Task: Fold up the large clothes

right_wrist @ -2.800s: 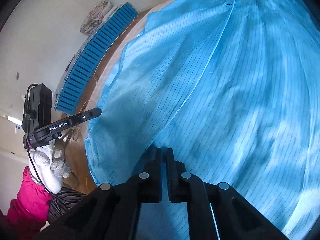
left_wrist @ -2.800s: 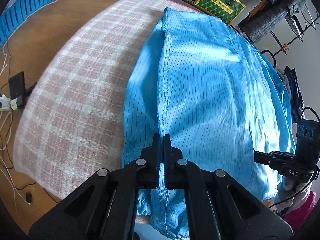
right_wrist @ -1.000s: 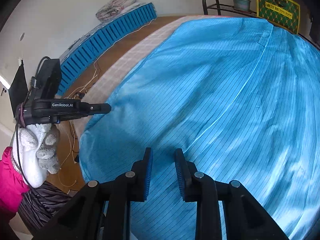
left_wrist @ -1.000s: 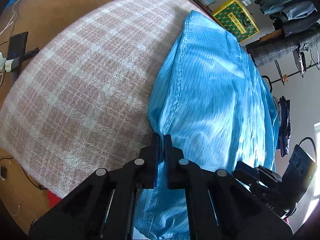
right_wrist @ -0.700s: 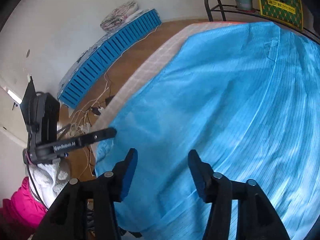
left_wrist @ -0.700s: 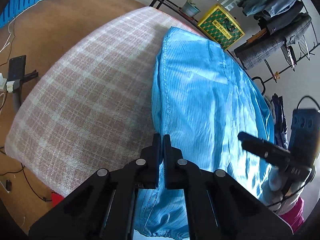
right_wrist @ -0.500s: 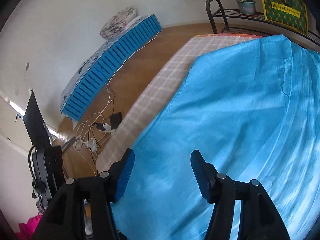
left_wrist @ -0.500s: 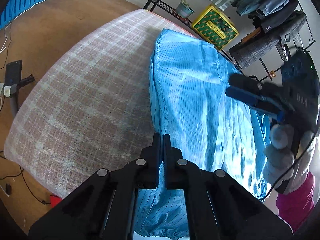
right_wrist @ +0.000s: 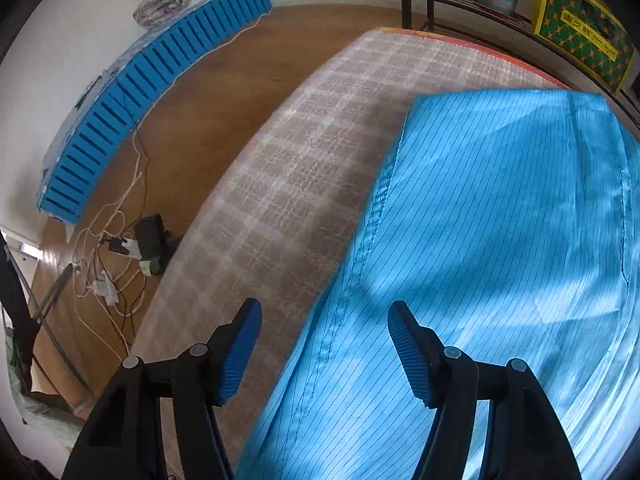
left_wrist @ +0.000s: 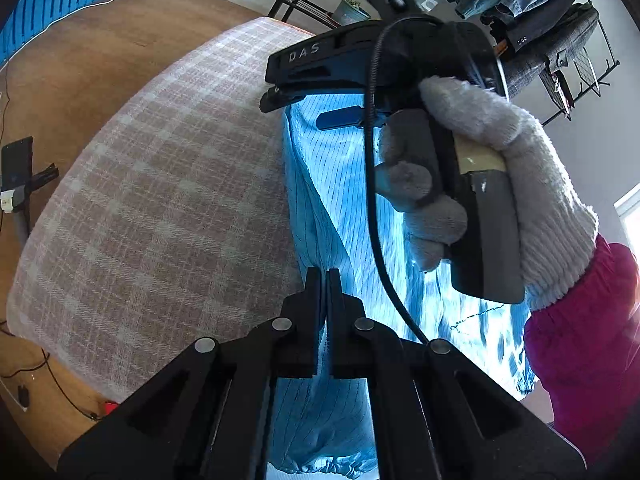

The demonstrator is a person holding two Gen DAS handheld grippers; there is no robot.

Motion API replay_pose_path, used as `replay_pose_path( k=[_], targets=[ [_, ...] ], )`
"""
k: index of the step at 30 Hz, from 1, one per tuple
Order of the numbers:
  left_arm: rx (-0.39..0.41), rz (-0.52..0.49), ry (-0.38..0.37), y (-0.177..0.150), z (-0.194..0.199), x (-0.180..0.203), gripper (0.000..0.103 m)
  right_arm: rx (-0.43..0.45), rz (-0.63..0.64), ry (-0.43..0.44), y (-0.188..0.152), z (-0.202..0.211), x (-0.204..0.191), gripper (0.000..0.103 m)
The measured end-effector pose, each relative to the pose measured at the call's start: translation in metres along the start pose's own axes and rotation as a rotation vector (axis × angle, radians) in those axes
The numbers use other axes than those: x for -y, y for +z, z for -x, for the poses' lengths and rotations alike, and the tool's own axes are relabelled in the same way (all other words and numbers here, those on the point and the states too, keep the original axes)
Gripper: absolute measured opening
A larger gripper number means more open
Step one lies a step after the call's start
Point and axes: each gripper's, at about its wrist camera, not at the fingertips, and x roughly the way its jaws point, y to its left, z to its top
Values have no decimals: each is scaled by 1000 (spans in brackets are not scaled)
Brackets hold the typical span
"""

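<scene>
A large light-blue pinstriped garment (right_wrist: 500, 240) lies spread on a bed with a pink plaid blanket (right_wrist: 304, 184). My left gripper (left_wrist: 324, 276) is shut on the garment's near seamed edge (left_wrist: 320, 208) and holds it lifted. My right gripper (right_wrist: 324, 312) is open and empty, hovering over the garment's left edge where it meets the blanket. In the left wrist view the right gripper's body (left_wrist: 360, 64) and the gloved hand (left_wrist: 480, 168) holding it cross in front of the garment and hide much of it.
A wooden floor (right_wrist: 224, 80) lies left of the bed, with cables and a power strip (right_wrist: 120, 252) and a blue slatted panel (right_wrist: 140, 80) by the wall. A black metal rack (right_wrist: 460, 4) with a plant pot and yellow-green box (right_wrist: 584, 32) stands beyond. Clothes hang on a rack (left_wrist: 552, 16).
My right gripper let go of the garment, opened wide and swung left across it toward the left edge. My left gripper stayed shut on the seam, pulling the fabric up and narrower.
</scene>
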Motion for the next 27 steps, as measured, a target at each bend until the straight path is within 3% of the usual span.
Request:
replay_pose_path(
  k=[1, 2, 3, 5, 7, 9, 10, 11, 15, 16, 17, 18, 20, 27],
  targets=[
    [-2, 2, 1, 0, -1, -1, 0, -12, 2, -12, 0, -6, 1, 48],
    [-3, 4, 4, 0, -2, -2, 0, -30, -2, -15, 0, -13, 3, 25],
    [-2, 7, 8, 0, -2, -4, 0, -44, -8, -11, 0, -17, 6, 12],
    [-1, 17, 4, 0, -3, -8, 0, -32, -11, 4, -2, -16, 11, 1],
    [-8, 38, 1, 2, -5, -14, 1, -13, -27, 35, -3, -11, 18, 0],
    [-28, 45, 4, 8, -10, -20, 23, 13, -45, 68, -5, -1, 25, 0],
    [-35, 55, 17, 10, -12, -24, 51, 24, -50, 86, -6, 4, 28, 0],
    [-28, 72, 14, 11, -12, -28, 63, 34, -58, 102, -5, 9, 30, 0],
    [-82, 98, -48, 8, -27, -37, 60, 71, -71, 147, -8, 26, 40, 0],
    [-97, 84, -45, 6, -30, -35, 46, 82, -79, 165, -8, 30, 43, 0],
    [-108, 76, -40, 4, -33, -32, 19, 90, -86, 181, -9, 34, 46, 0],
    [-118, 76, -42, 3, -33, -29, 9, 100, -94, 190, -10, 37, 49, 0],
    [-107, 63, -58, 2, -29, -17, 5, 119, -101, 206, -14, 44, 54, 0],
    [-23, -216, -30, -6, 1, 70, 2, 235, -204, 319, -41, 84, 105, 0]
  ],
)
